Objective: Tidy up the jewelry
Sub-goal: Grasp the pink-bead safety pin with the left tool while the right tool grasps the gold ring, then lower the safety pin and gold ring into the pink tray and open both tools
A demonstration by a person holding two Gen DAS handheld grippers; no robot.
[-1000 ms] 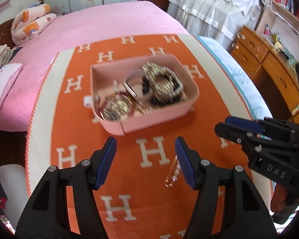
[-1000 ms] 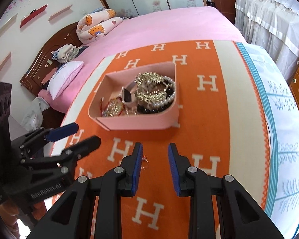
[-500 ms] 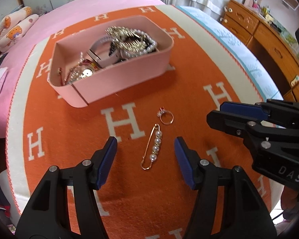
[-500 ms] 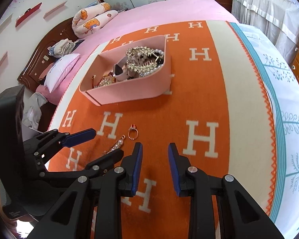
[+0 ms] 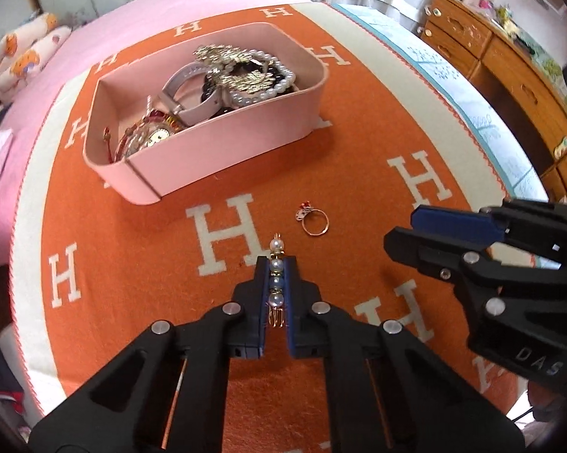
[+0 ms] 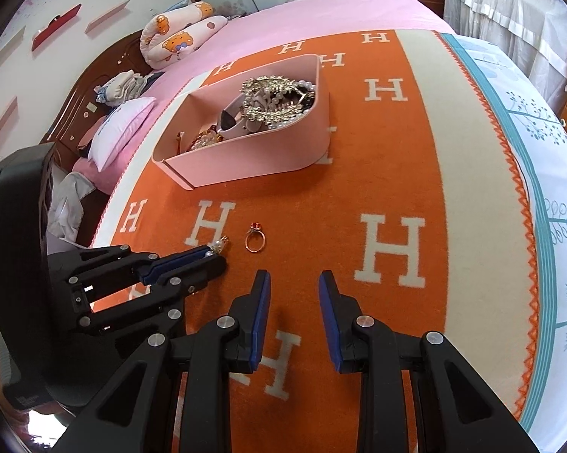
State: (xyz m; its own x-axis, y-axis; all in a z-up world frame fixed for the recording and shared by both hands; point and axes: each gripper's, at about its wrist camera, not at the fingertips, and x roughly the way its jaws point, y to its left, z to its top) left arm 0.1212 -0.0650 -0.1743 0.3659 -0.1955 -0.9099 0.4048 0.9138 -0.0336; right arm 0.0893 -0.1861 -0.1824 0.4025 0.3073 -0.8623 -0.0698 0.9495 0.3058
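Observation:
A pink box (image 5: 245,139) holding several pieces of jewelry sits on the orange blanket; it also shows in the right wrist view (image 6: 253,158). My left gripper (image 5: 275,264) is shut on a gold pearl pin (image 5: 275,275) that lies on the blanket; the pin's tip sticks out of the jaws in the right wrist view (image 6: 219,244). A gold ring with a red stone (image 5: 313,219) lies just right of the pin, and shows in the right wrist view (image 6: 255,239). My right gripper (image 6: 294,283) is open and empty, a little short of the ring.
The orange H-pattern blanket (image 5: 359,120) covers a pink bed (image 6: 321,11). A wooden dresser (image 5: 510,60) stands to the right of the bed. Pillows (image 6: 177,37) and a wooden headboard (image 6: 94,71) are at the far left.
My left gripper has moved down over the pearl pin and shut on it. My right gripper has stayed open and come a little closer to the ring.

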